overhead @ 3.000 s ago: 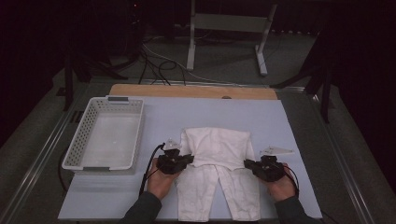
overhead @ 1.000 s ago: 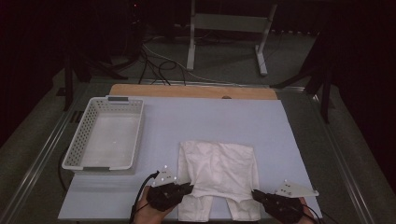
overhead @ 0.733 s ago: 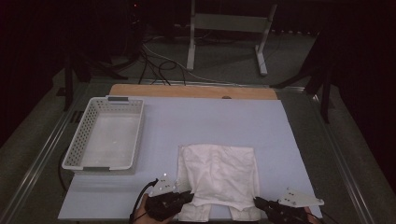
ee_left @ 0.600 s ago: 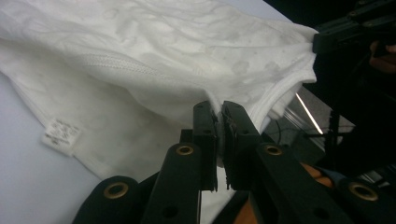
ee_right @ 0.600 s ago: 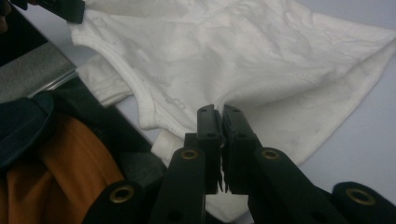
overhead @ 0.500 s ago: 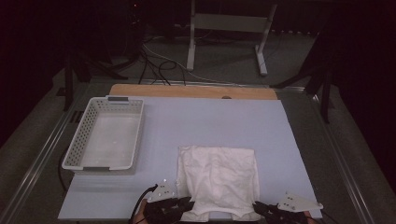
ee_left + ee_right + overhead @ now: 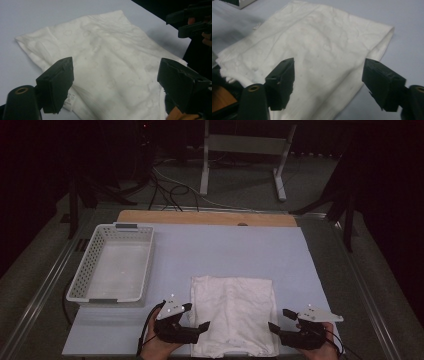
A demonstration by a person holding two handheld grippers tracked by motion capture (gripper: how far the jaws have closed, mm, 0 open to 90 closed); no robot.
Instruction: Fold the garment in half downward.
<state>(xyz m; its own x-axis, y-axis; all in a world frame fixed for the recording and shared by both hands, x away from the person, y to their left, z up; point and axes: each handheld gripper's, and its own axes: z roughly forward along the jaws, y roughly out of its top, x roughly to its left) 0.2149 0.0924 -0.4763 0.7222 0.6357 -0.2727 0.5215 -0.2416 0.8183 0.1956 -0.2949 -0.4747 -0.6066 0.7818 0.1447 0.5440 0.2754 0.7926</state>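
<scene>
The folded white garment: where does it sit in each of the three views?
High view: white garment at bottom centre of the table, between both grippers.
Left gripper view: across the middle, beyond the open jaws.
Right gripper view: centre, beyond the open jaws.
Shared landmark: the pale blue table cover.

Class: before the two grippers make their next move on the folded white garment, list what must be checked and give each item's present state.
1. Left gripper open, holding nothing: ok.
2. Right gripper open, holding nothing: ok.
3. Folded white cotton garment lies flat on the pale blue table cover: ok.
4. Garment's near edge inside the table edge: cannot tell.
5. White perforated plastic basket empty for a drop: ok.
</scene>
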